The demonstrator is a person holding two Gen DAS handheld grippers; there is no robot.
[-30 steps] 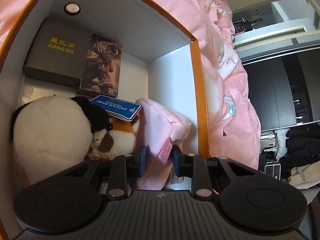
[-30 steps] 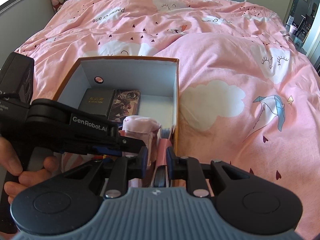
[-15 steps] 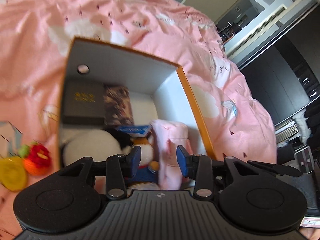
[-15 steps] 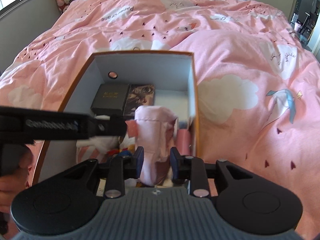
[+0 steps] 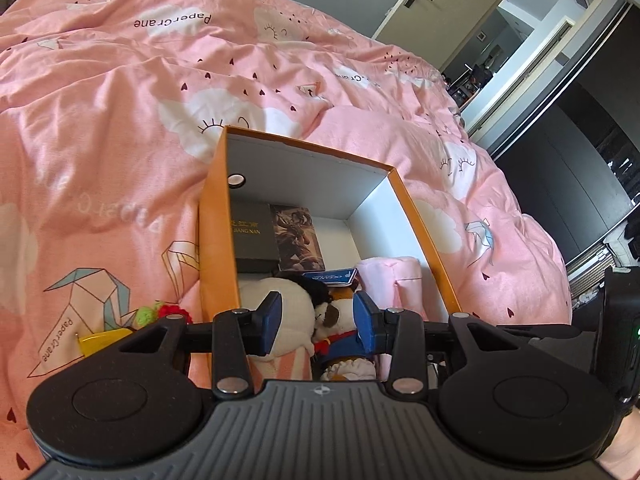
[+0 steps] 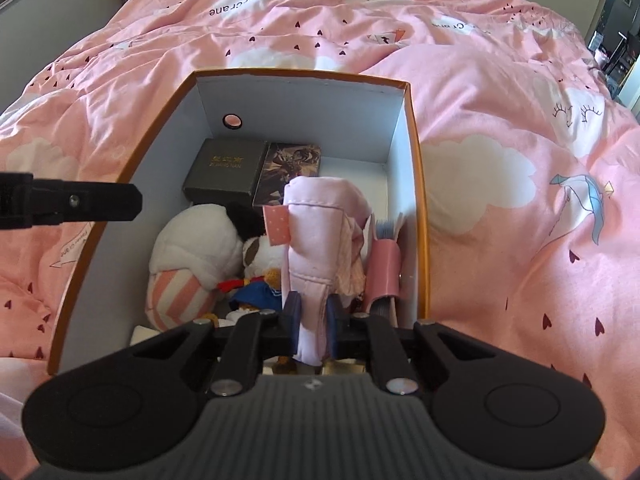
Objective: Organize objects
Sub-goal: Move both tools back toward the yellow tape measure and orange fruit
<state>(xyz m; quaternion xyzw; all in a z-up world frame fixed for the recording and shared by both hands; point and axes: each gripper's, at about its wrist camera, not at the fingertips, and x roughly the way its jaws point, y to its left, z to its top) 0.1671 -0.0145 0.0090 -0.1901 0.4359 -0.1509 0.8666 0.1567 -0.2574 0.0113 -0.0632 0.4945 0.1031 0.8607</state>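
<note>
An orange box (image 6: 419,200) with white inner walls lies on the pink bed. Inside are a dark box (image 6: 226,170), a picture card box (image 6: 288,172), a white plush (image 6: 192,248) and a small dog plush (image 6: 258,256). My right gripper (image 6: 312,320) is shut on the near end of a pink cloth pouch (image 6: 316,236) standing in the box. My left gripper (image 5: 316,322) is open and empty, above the box's near end. The orange box (image 5: 214,240) and the pink pouch (image 5: 394,280) also show in the left wrist view.
A pink notebook (image 6: 384,264) stands against the box's right wall. Small toys, yellow (image 5: 100,338), green and red (image 5: 160,312), lie on the bed left of the box. The pink quilt (image 6: 500,180) surrounds the box. A door and dark wardrobe (image 5: 580,160) are at the right.
My left gripper has let go of the pouch, opened and pulled back and up out of the box. My right gripper has closed on the pouch and risen a little.
</note>
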